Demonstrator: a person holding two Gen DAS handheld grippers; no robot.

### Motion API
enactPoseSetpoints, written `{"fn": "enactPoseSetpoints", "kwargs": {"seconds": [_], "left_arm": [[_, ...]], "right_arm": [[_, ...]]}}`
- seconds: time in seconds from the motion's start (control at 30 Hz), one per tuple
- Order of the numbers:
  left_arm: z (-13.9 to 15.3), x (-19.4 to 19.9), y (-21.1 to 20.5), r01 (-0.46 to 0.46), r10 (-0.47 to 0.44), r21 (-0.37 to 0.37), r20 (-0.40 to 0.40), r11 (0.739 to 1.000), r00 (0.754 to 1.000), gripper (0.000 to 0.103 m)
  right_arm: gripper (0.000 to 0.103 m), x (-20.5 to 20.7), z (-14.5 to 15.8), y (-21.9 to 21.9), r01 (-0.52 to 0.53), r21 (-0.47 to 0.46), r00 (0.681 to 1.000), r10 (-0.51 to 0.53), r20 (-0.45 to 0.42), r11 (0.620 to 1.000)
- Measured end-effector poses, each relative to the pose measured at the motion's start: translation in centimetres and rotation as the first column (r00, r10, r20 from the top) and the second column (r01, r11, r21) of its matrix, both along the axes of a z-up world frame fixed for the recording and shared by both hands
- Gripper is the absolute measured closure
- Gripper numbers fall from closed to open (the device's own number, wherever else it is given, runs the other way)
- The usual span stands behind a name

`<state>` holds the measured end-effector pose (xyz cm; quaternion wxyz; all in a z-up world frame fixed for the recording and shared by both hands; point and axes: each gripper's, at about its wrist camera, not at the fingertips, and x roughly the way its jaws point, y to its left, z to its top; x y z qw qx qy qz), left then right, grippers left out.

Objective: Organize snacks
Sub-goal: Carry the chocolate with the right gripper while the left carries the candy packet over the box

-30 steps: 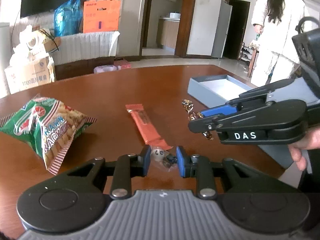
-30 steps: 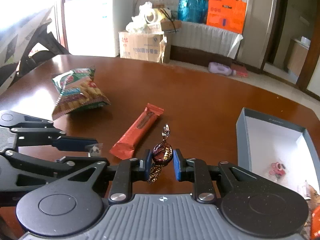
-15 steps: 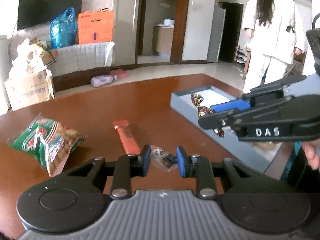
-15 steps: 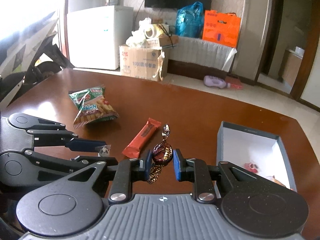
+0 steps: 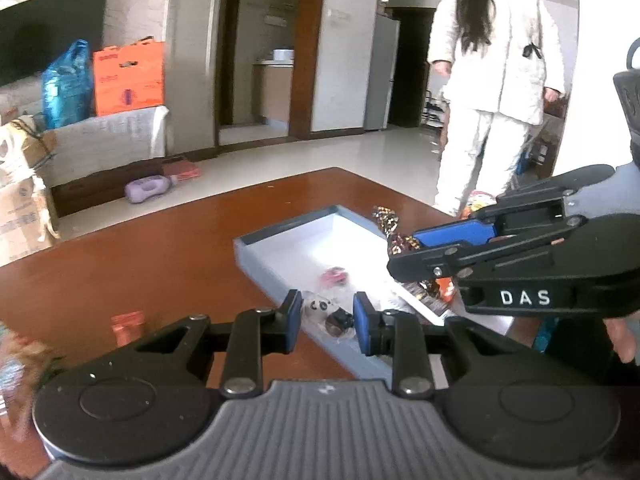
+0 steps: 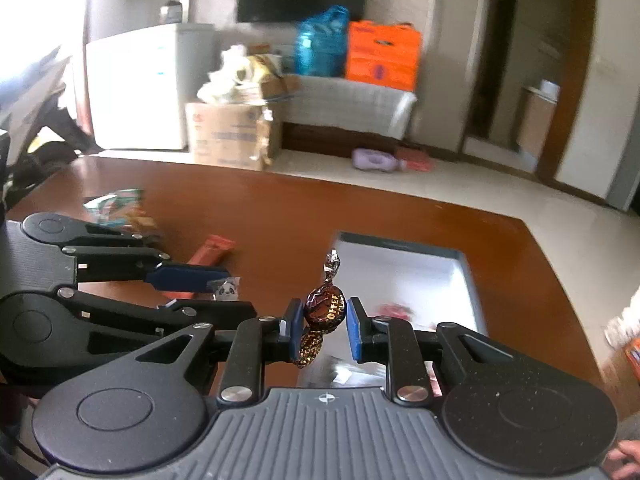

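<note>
Up close, left tongs (image 5: 327,317) around a crinkly clear-wrapped candy (image 5: 325,313), right tongs (image 6: 320,325) around a glossy brown foil toffee (image 6: 324,307).

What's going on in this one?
A person is sorting snacks into a grey box on a brown table, a gripper in each hand. The left gripper is shut on a clear-wrapped panda candy; the right gripper is shut on a brown toffee. Both are held above the box, which already has a few sweets in it. An orange bar and a green bag lie on the table.
</note>
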<state>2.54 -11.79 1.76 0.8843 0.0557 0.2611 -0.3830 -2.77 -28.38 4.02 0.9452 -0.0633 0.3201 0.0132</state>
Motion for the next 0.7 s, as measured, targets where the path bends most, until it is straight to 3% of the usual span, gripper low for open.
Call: {"fn": "enactPoseSetpoints", "kwargs": {"seconds": [0.33,0.7], "left_arm": [[-2.7,1.3,-7.7,0.068,-0.069,-0.016,-0.038,0.998,0.997,0.078],[-5.8,3.8,-9.5,0.053,-0.053,-0.001,-0.066,0.999,0.996,0.078]], "right_arm": [[0.078,1.4,-2.9,-5.8,0.101,0.003,0.994,-0.101,-0.046,0.995],[0.078,3.7,-5.7,-5.9,0.105,0.009,0.992,-0.105,-0.072,0.994]]}}
